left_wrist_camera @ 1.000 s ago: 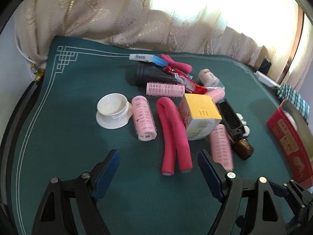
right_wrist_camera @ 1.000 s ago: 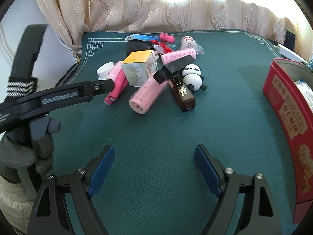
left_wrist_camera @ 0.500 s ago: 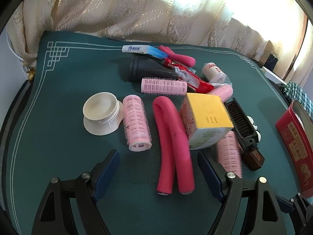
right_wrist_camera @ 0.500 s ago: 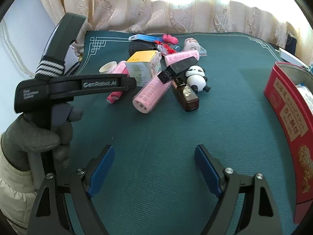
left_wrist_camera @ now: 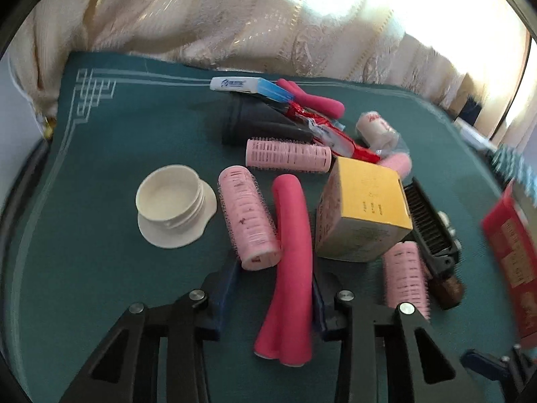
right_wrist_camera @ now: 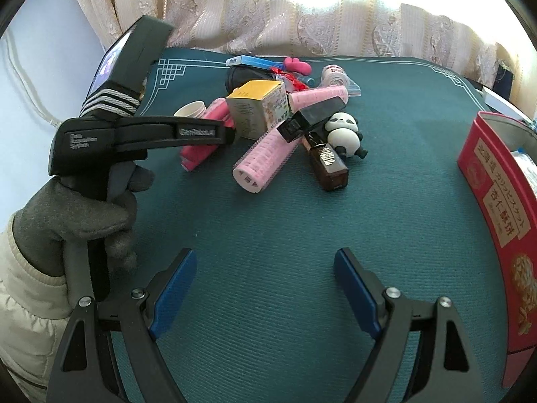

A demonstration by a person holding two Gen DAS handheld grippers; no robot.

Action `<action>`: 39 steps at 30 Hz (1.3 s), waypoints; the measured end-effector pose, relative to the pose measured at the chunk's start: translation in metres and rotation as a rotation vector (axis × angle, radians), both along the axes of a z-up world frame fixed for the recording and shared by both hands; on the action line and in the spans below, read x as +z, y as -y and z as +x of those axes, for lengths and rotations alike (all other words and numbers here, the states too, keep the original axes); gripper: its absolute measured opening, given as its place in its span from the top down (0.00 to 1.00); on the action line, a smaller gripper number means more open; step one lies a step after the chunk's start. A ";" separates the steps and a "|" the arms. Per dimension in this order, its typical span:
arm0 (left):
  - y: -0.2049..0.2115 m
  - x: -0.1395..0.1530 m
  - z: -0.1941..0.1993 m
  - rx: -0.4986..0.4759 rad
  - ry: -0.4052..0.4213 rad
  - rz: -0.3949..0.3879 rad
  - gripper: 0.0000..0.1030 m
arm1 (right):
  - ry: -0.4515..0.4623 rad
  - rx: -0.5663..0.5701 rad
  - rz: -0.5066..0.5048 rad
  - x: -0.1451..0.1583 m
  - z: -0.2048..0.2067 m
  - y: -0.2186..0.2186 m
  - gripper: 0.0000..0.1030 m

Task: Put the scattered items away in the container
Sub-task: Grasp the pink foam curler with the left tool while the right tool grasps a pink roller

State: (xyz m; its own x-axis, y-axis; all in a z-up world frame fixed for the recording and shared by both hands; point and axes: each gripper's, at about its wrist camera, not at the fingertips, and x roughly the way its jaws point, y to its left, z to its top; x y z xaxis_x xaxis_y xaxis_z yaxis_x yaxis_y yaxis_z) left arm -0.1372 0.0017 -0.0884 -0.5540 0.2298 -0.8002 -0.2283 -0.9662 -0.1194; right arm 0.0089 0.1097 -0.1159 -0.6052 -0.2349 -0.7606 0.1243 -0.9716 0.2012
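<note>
Two grippers are above a dark green table mat [right_wrist_camera: 268, 235] with a thin white border pattern. The left gripper [left_wrist_camera: 277, 288] has just been closing its jaws, and the folded hot-pink foam roller [left_wrist_camera: 292, 252] is between them; the right blue pad touches the foam, while the left pad is partly hidden behind a pale pink hair roller [left_wrist_camera: 248, 218], so I cannot tell if it presses fully. A hand in a grey glove [right_wrist_camera: 84, 208] holds this gripper, seen in the right wrist view. The right gripper [right_wrist_camera: 265, 288] has its jaws spread wide over the bare mat, with nothing between them.

The scattered items are in a loose pile in the middle of the mat: a white plastic screw lid [left_wrist_camera: 174, 208] lying upside down, a yellow-topped cardboard box [left_wrist_camera: 365, 208] touching the foam roller, a black comb [left_wrist_camera: 429, 221], a small panda figure [right_wrist_camera: 345, 131], and a brown glass bottle [right_wrist_camera: 329, 164] beside the panda. The red tin container [right_wrist_camera: 496, 208] stands at the right edge of the mat, well apart from the pile.
</note>
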 end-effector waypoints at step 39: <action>0.089 0.007 0.066 0.108 -0.026 0.187 0.64 | -0.014 0.022 0.086 0.002 -0.082 0.022 0.66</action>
